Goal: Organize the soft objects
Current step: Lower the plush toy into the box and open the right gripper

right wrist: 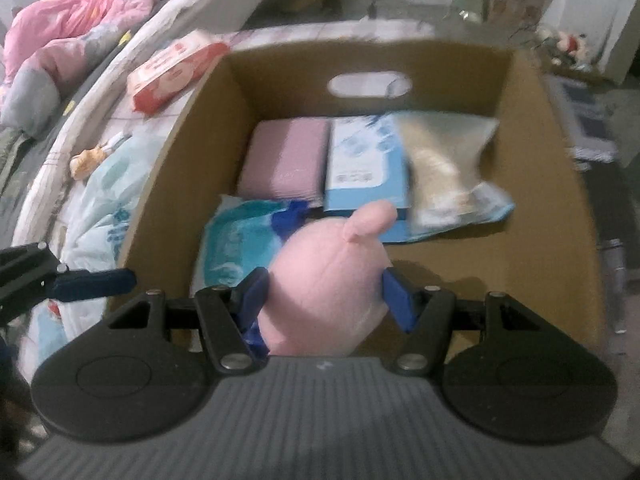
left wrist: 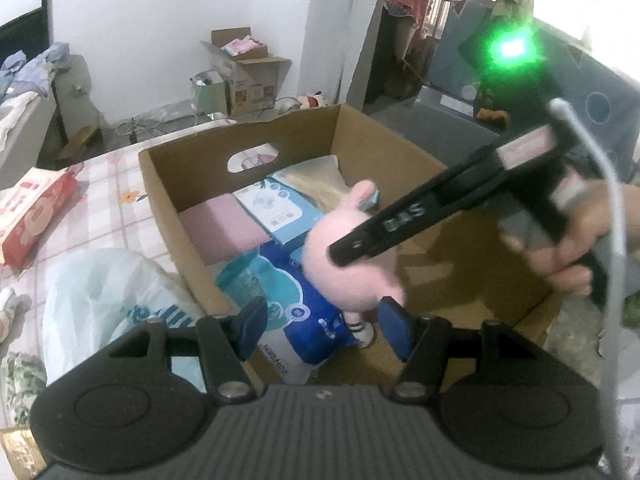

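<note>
The right gripper (right wrist: 324, 300) is clamped on a pink plush toy (right wrist: 328, 288), its blue pads pressing the toy's soft body from both sides, above the open brown cardboard box (right wrist: 560, 184). In the left wrist view the same pink plush toy (left wrist: 352, 264) hangs over the box's middle, its small white-shoed feet dangling just above a blue-and-white plastic pack (left wrist: 304, 320) that lies in the box. The person's hand (left wrist: 568, 252) grips the black handle of the right gripper.

The left gripper (left wrist: 324, 324) has its jaws apart with nothing between its pads, near the box's close edge.

Inside the box, along the far wall with the oval handle cut-out, lie a folded mauve cloth (right wrist: 288, 156), a light blue flat packet (right wrist: 364, 164) and a beige crinkled bag (right wrist: 444, 168), side by side and touching. The box stands on a bed with a pink checked sheet (left wrist: 108, 200). A red tissue pack (left wrist: 32, 212) lies on the sheet, left of the box and apart from it.
</note>
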`<state>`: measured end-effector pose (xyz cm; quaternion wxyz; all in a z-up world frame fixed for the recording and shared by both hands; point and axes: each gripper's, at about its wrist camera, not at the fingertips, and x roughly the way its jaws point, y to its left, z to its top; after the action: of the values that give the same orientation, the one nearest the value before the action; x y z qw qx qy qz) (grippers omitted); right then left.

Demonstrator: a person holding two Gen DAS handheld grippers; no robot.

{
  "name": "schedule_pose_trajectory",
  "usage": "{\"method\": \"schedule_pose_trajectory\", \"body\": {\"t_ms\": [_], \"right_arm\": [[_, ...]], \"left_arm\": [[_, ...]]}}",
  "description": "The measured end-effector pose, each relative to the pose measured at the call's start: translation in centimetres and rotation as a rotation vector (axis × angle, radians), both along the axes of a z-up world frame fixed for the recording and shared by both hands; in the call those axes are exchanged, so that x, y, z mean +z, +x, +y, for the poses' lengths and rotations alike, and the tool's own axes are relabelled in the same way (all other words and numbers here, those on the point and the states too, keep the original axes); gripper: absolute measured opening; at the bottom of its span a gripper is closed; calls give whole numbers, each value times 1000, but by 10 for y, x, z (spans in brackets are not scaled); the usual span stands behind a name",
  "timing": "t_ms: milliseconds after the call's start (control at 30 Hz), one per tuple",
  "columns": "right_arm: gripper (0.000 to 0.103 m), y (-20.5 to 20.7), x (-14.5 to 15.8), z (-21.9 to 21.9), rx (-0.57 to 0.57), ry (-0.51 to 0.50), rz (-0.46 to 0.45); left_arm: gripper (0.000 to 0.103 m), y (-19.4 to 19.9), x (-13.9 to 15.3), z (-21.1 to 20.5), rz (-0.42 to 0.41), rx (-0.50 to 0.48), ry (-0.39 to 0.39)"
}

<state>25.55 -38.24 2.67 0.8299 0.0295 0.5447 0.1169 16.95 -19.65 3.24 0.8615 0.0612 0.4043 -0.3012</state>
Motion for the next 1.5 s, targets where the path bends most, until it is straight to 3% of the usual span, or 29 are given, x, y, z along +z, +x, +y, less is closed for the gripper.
{"method": "schedule_pose_trajectory", "body": {"t_ms": [167, 500, 700, 833, 1000, 1067, 1267, 1433, 1500], "right_arm": [[64, 9, 2, 1, -15, 18, -22], [56, 0, 14, -10, -25, -78, -66], [57, -9, 47, -16, 25, -305, -98], [57, -4, 33, -15, 40, -369, -51], [58, 8, -7, -6, 38, -280, 8], [58, 10, -6, 3, 50, -289, -31], [56, 15, 1, 7, 27, -133, -49], [54, 13, 6, -7, -24, 106, -60], [54, 9, 13, -16, -64, 135, -100]], "left_arm": [[62, -1, 1, 7, 5, 3, -21], [63, -3, 2, 11, 6, 0, -37], [63, -3, 1, 11, 7, 0, -46], [63, -4, 0, 12, 3, 2, -46], [63, -6, 2, 15, -4, -2, -45], [63, -6, 4, 15, -12, 4, -36], [63, -1, 4, 20, 1, 23, -49], [64, -3, 3, 21, -3, 22, -48], [64, -2, 3, 21, -1, 23, -50]]}}
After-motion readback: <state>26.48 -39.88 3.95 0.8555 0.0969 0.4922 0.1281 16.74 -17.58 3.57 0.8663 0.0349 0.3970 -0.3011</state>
